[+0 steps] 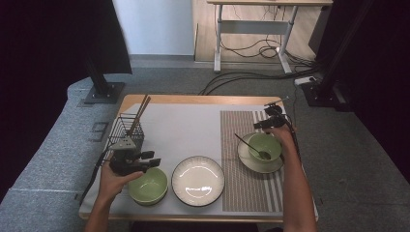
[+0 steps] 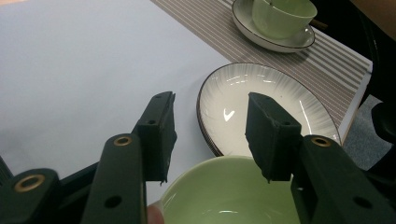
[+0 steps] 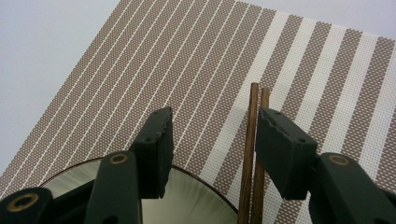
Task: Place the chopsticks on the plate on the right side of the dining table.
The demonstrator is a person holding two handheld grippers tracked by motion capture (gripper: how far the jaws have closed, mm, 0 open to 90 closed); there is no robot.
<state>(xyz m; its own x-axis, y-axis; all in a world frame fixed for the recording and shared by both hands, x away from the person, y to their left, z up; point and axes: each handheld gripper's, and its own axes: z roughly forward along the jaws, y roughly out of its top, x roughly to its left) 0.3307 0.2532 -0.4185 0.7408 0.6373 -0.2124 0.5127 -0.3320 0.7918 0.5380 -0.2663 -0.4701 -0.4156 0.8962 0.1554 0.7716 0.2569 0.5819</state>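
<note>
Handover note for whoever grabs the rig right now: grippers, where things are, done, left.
Left gripper: open, over the near green bowl, not gripping.
Right gripper: open over the striped placemat; chopsticks lie on the mat by one jaw, unclamped.
Done: far bowl with spoon on its saucer; white plate at centre.
Left: probably placing the near bowl.

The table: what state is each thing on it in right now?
Left gripper: open, above near bowl.
Right gripper: open, chopsticks between jaws.
Near bowl: upright, empty.
Plate: empty, flat.
Far bowl: upright on saucer, spoon inside.
Chopsticks: flat on striped mat.
Basket: holds sticks.
</note>
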